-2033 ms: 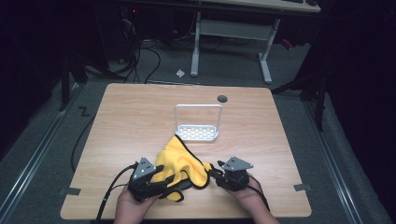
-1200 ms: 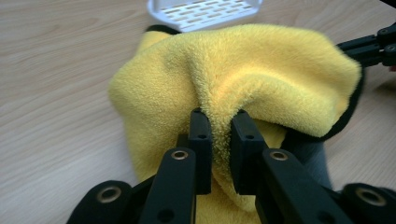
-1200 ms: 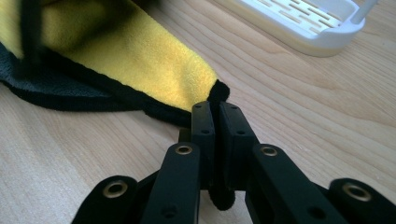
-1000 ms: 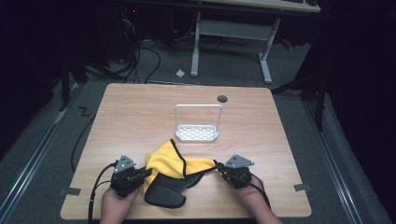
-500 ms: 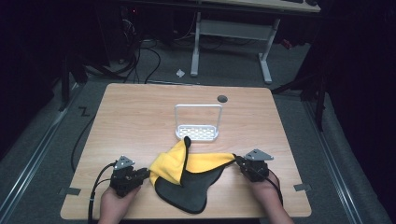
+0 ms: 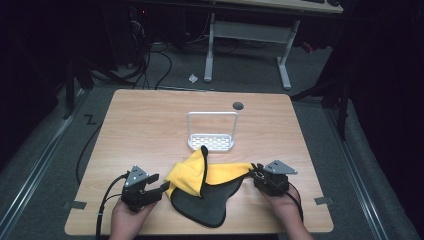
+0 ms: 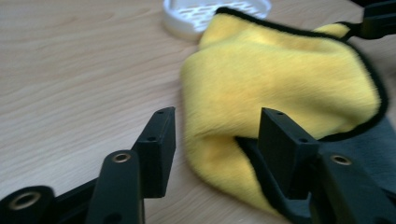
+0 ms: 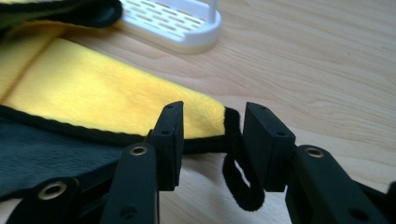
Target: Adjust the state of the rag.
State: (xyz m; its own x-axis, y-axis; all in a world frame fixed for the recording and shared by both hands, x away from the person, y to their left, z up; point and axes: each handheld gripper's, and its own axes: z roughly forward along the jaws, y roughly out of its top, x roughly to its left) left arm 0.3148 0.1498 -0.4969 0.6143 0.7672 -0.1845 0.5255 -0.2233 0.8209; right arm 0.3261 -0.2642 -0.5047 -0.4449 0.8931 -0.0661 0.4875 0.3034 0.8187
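Note:
A cloth (image 6: 192, 175), yellow on one face and dark grey on the other with a black hem, lies partly folded near the table's front edge. My left gripper (image 6: 164, 187) is at its left end. In the left gripper view my left gripper (image 7: 215, 126) is open, with a yellow fold of the cloth (image 7: 280, 79) lying between the jaws. My right gripper (image 6: 251, 172) is at the cloth's right corner. In the right gripper view my right gripper (image 8: 212, 121) is open around that corner of the cloth (image 8: 93, 88) and its black hanging loop (image 8: 238, 186).
A small white perforated rack (image 6: 212, 142) with a wire hoop stands just behind the cloth, mid-table; the rack (image 8: 173, 23) is close ahead of the right gripper. A dark round grommet (image 6: 238, 105) sits near the far edge. Bare wooden table (image 6: 150, 125) lies left and right.
The two grippers drew apart from the middle, and the right one pulled the cloth's corner rightward, spreading the bunched cloth out. The dark grey face now shows at the front.

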